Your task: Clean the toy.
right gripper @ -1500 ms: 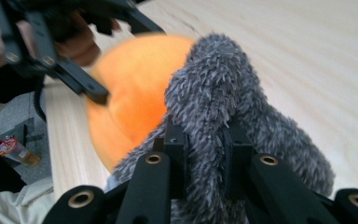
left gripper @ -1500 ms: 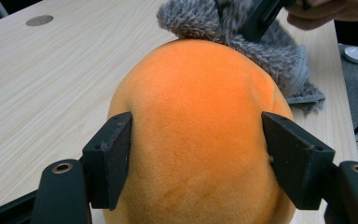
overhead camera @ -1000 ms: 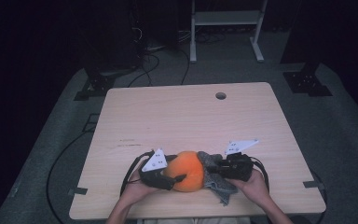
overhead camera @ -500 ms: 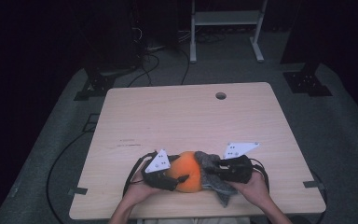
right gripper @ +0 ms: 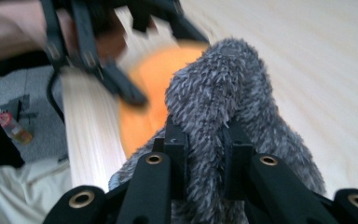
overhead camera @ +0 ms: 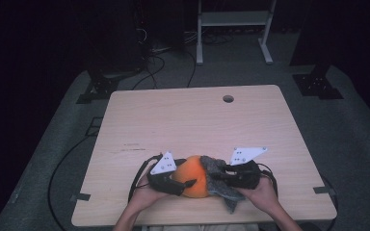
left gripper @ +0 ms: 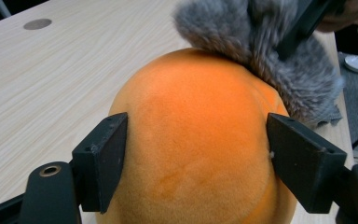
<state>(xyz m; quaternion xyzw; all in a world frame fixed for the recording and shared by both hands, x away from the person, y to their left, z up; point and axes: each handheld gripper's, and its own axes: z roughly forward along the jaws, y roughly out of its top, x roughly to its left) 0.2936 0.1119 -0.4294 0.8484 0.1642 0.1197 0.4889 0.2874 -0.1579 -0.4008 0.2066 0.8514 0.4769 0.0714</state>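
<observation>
An orange ball [overhead camera: 194,176] [left gripper: 196,149] rests near the table's front edge. My left gripper [overhead camera: 180,183] [left gripper: 196,161] is shut on it, one jaw pressed against each side. A grey fluffy cloth [overhead camera: 219,180] [right gripper: 223,112] lies draped against the ball's right side and over its top. My right gripper [overhead camera: 224,175] [right gripper: 205,154] is shut on a fold of that cloth, pinched between the jaws. In the right gripper view the ball [right gripper: 147,93] shows blurred behind the cloth, with the left gripper beyond it.
The wooden table [overhead camera: 183,120] has a round cable hole [overhead camera: 228,98] near its far edge. Cables trail over the floor at the left, and a white metal stand [overhead camera: 231,21] is behind the table.
The right gripper and the cloth have shifted slightly left against the ball. The ball and left gripper stay about where they were.
</observation>
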